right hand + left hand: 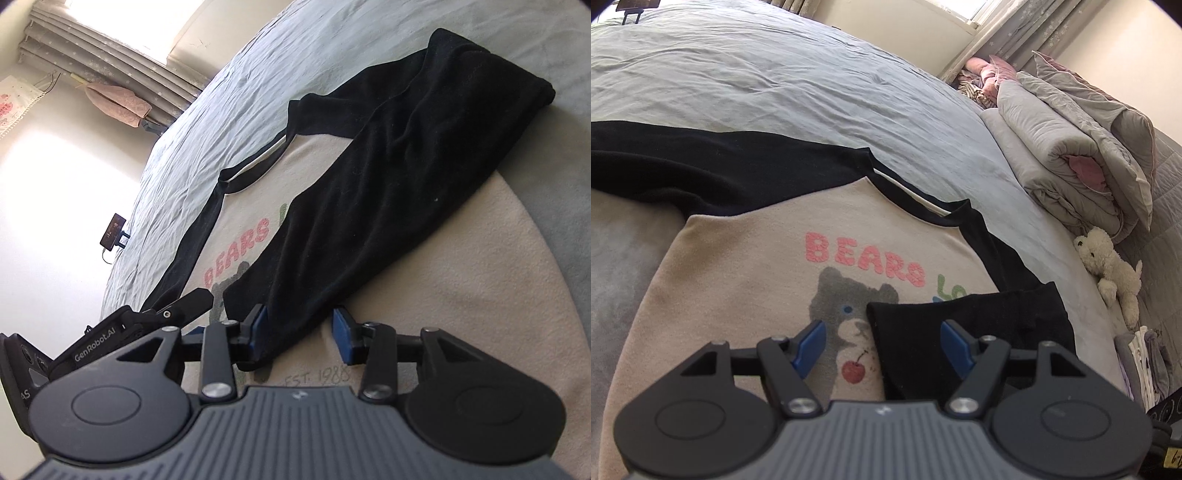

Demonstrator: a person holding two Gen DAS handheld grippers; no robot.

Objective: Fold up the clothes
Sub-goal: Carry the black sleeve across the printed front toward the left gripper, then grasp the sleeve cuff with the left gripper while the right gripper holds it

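The black sleeve (362, 184) is being straddled by the right gripper (301, 338), jaws released; it is lying across the sweatshirt (738, 266), seemingly part-folded; the left gripper (882, 341) is being held released.

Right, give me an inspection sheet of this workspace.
Surface: bed under a wrinkled pale blue sheet.
Job's things: beige sweatshirt with black sleeves, lying flat, print up; one black sleeve folded across the chest.
Clutter: white plush toy, folded grey bedding, small clothes stack.
Grippers: left gripper open over the sleeve cuff; right gripper open, fingers either side of the sleeve end.
Cables: nothing seen.
Surroundings: curtains, lit window.
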